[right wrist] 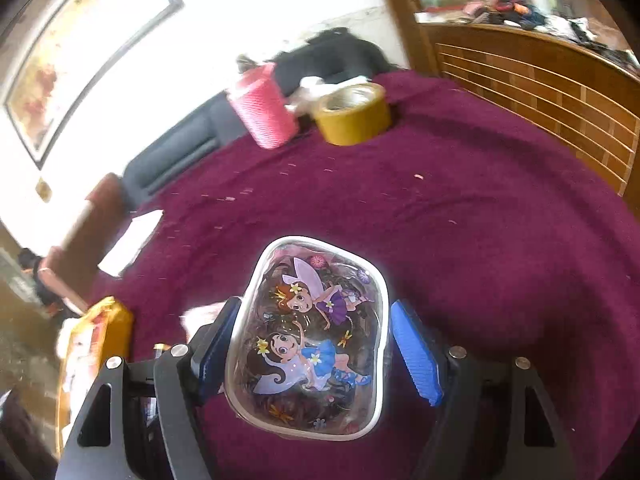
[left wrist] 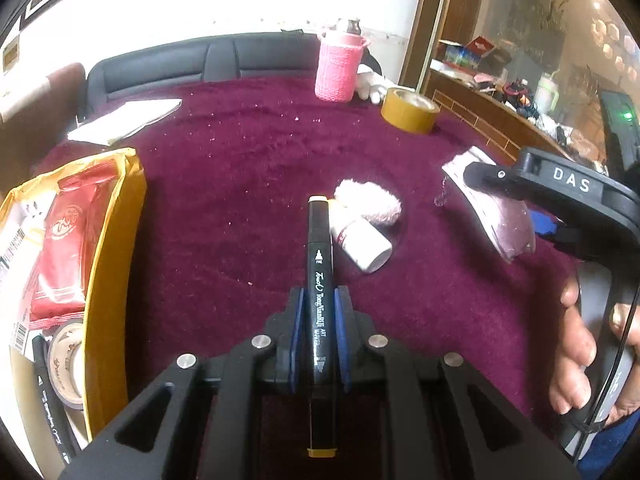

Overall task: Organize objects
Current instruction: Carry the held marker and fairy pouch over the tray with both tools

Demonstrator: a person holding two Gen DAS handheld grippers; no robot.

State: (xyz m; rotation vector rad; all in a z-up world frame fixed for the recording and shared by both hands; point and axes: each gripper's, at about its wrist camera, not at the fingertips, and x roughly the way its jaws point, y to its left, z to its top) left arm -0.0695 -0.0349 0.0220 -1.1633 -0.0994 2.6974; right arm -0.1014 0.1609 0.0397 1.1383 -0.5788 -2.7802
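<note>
My left gripper [left wrist: 320,312] is shut on a black art marker [left wrist: 319,280] that points forward above the maroon cloth. Ahead of it lie a white bottle [left wrist: 366,247] and a pink fluffy ball [left wrist: 370,202]. A yellow box [left wrist: 108,280] at the left holds a red packet [left wrist: 66,248], a tape roll [left wrist: 66,364] and another marker. My right gripper [right wrist: 316,344] holds a clear cartoon fairy pouch [right wrist: 308,340] above the cloth; its left pad touches the pouch and its right pad [right wrist: 416,356] stands slightly apart. The pouch also shows in the left wrist view [left wrist: 500,212].
A pink knitted bottle [left wrist: 340,66] and a yellow tape roll [left wrist: 410,110] stand at the far side of the maroon table [left wrist: 240,180]. White paper [left wrist: 124,120] lies at the far left. A wooden slatted rail [right wrist: 540,92] runs on the right.
</note>
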